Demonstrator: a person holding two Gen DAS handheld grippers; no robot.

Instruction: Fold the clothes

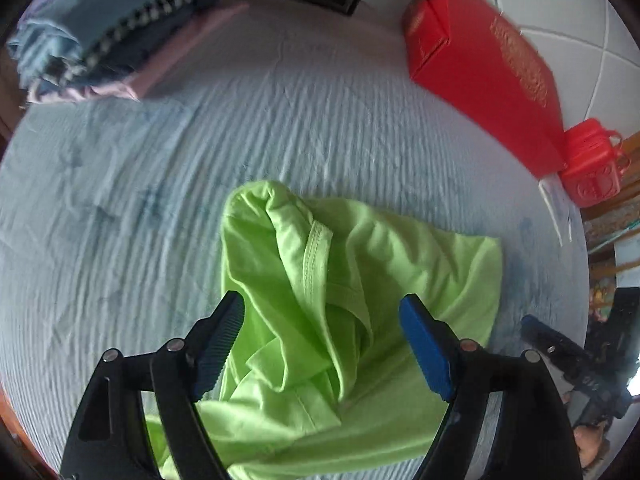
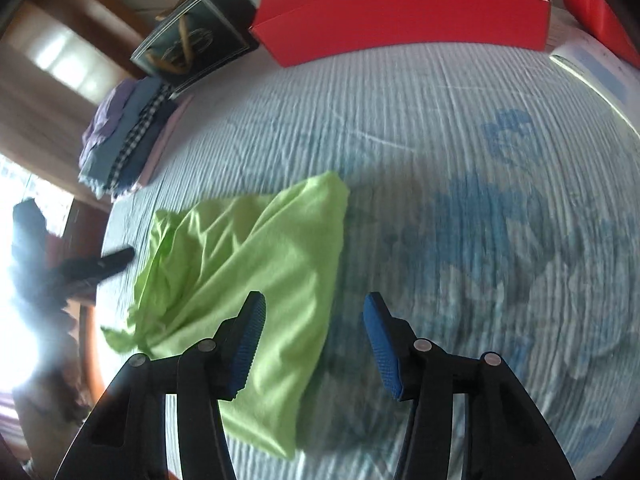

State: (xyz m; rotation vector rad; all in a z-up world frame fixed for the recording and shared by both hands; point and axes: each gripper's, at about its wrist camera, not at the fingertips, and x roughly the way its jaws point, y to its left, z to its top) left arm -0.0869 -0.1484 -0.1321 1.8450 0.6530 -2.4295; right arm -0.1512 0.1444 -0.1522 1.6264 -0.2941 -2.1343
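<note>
Pale blue ribbed bed sheet (image 1: 320,120) under crumpled green garment (image 1: 352,288), folded pile (image 1: 112,40), red box (image 1: 480,72).

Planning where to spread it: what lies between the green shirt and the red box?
Only bare, wrinkled bedsheet. The left wrist view shows nothing between the green shirt and the red box.

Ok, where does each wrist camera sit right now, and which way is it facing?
Left wrist: above the crumpled lime-green cotton garment, facing the stack of folded clothes; open left gripper shows.
Right wrist: beside the garment, facing the flat red cardboard box; open right gripper shows.
Shared: garment, stack, box, pale blue bedsheet.
</note>
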